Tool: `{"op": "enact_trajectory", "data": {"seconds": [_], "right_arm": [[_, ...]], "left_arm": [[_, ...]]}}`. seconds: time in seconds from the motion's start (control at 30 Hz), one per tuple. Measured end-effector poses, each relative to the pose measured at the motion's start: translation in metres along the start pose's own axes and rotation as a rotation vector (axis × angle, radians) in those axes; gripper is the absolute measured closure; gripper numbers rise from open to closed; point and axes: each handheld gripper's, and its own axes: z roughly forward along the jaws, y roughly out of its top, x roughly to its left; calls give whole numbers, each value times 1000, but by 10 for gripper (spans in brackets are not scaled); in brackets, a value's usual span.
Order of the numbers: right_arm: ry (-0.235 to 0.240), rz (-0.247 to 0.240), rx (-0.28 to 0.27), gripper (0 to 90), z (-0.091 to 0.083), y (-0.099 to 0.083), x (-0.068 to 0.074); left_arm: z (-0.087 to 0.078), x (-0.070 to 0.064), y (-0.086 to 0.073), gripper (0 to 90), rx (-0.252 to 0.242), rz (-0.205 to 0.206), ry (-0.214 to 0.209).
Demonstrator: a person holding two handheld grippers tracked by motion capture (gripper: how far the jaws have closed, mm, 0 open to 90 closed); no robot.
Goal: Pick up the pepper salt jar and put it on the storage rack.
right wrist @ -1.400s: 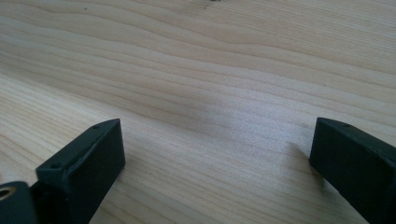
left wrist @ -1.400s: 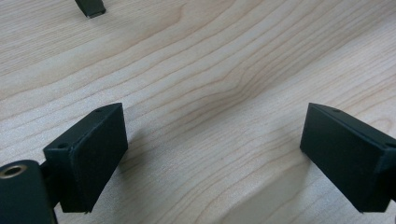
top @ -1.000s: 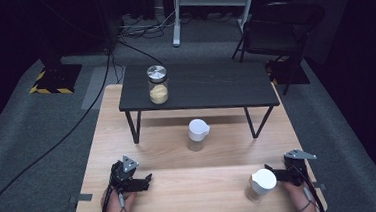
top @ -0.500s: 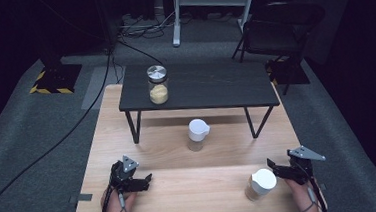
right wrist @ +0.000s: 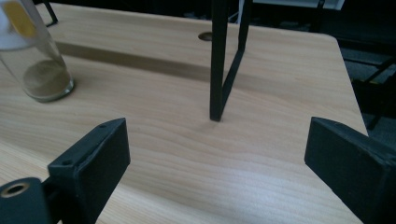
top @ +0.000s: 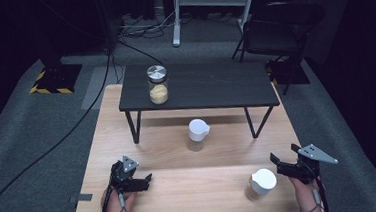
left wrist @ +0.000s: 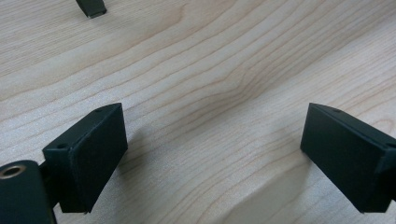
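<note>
We hold the left tool [top: 143, 181] low over the bare tabletop [top: 201, 185], jaws spread, nothing between; the right tool [top: 280, 163] also spread, empty, just beside the white-capped jar [top: 259, 184] at the near right edge; a second capped jar [top: 197, 134] stands mid-tabletop; a metal-lidded jar [top: 158, 84] on the black side table [top: 214, 86]. We judge the near jar clear-walled, rigid, light, slippery, tippy; best pinched across the body below the cap.

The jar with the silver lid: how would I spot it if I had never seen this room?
Find the small black table standing on the far half of the wooden table. The jar with the silver lid stands near its left end, holding yellow grains. The two white-lidded jars stand lower, on the wood.
</note>
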Motion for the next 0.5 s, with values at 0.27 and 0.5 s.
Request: {"op": "enact_trajectory", "data": {"seconds": [0.27, 0.5], "right_arm": [[-8, -4, -64, 64, -11, 5, 12], [19, -9, -91, 58, -16, 14, 24]], "left_arm": [[0, 0, 0, 73, -1, 0, 1], [0, -1, -1, 72, -6, -10, 10]]}}
